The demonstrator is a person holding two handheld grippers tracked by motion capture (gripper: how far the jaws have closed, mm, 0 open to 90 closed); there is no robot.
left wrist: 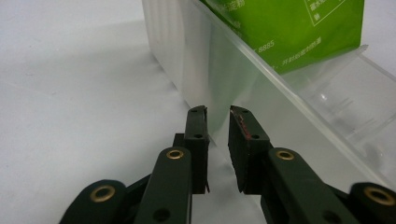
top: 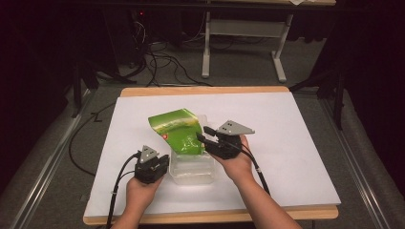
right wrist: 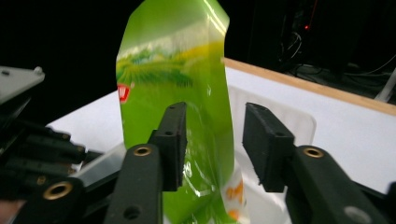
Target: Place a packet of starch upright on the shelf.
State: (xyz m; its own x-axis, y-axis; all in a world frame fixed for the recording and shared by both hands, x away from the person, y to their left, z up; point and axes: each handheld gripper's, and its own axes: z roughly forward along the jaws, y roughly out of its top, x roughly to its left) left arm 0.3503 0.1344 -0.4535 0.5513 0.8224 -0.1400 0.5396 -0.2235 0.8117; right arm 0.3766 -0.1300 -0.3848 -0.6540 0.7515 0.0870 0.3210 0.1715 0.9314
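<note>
- A white tabletop (top: 296,143) with a wooden edge carries the work; beyond its far edge lie dark floor, loose cables (top: 162,62) and the legs of a pale stand (top: 241,45).
- A green pouch (top: 177,130) stands tilted in the far end of a clear plastic container (top: 193,171) near the middle of the tabletop, its top leaning toward the far left.
- The container's near end sits between the two hands, and its clear wall (left wrist: 205,60) rises right in front of the left gripper.
- The left gripper (top: 152,166) sits low at the container's near left corner. In the left gripper view (left wrist: 218,122) its jaws stand a narrow gap apart with the thin edge of the clear wall between them; whether the pads touch it I cannot tell.
- The right gripper (top: 204,133) is held above the container's right side, pointing left at the pouch. In the right gripper view (right wrist: 219,140) its jaws are spread on either side of the pouch's (right wrist: 187,74) edge, the right pad clear of it.
</note>
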